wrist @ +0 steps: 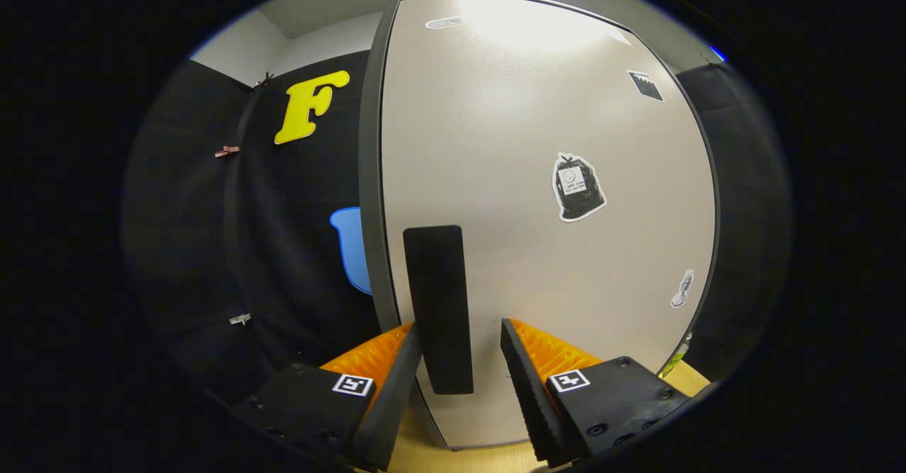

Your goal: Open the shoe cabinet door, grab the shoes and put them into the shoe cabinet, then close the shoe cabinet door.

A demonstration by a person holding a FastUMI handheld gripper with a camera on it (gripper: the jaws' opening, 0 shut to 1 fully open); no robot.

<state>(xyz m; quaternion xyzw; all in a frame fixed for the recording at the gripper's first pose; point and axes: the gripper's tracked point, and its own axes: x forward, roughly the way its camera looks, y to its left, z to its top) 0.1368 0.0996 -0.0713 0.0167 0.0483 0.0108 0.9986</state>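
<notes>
The shoe cabinet door [538, 197], a pale panel with a dark edge, stands shut directly ahead of the gripper [460, 345], with the booth's black cloth wall [283, 260] to its left. The fingers are spread apart on either side of the door's dark upright handle [439, 310], the left finger at the handle's edge and the right one clear of it. Three stickers [578, 187] mark the door's face, and a wooden floor [460, 452] lies below.

1. The tongs [459, 342] stand apart around the black handle [437, 308] of the shoe cabinet door [538, 246].
2. The left finger touches the handle; the right stands clear.
3. The door is closed, bearing stickers [578, 187].
</notes>
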